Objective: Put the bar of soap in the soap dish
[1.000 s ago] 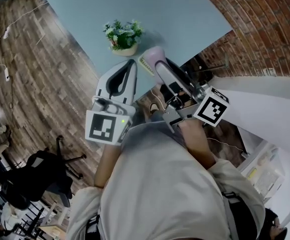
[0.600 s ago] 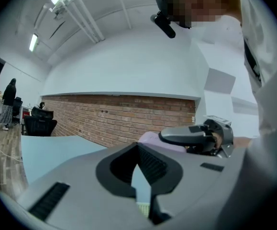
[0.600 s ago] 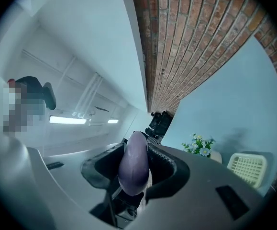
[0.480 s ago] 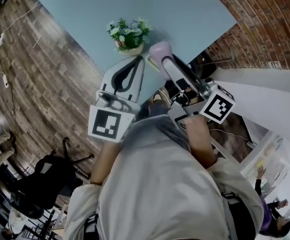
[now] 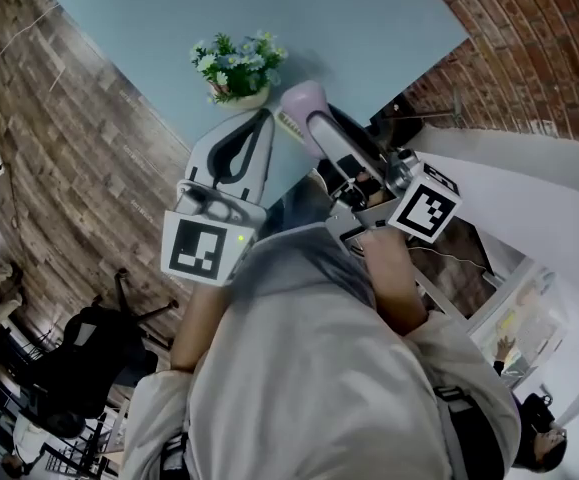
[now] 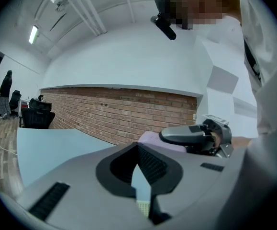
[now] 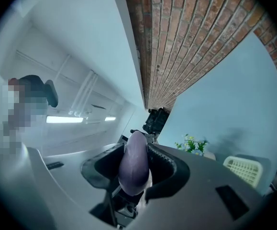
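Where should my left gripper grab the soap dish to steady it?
Probably its near rim, from the person's side: the soap dish lies flat and shallow, so only the rim offers a pinch, and the plant stands just beyond it.

One soap bar (image 5: 301, 99), one soap dish (image 5: 290, 126), one potted plant (image 5: 233, 65), one table (image 5: 329, 23), one left claw (image 5: 266, 118), one right claw (image 5: 312, 120)
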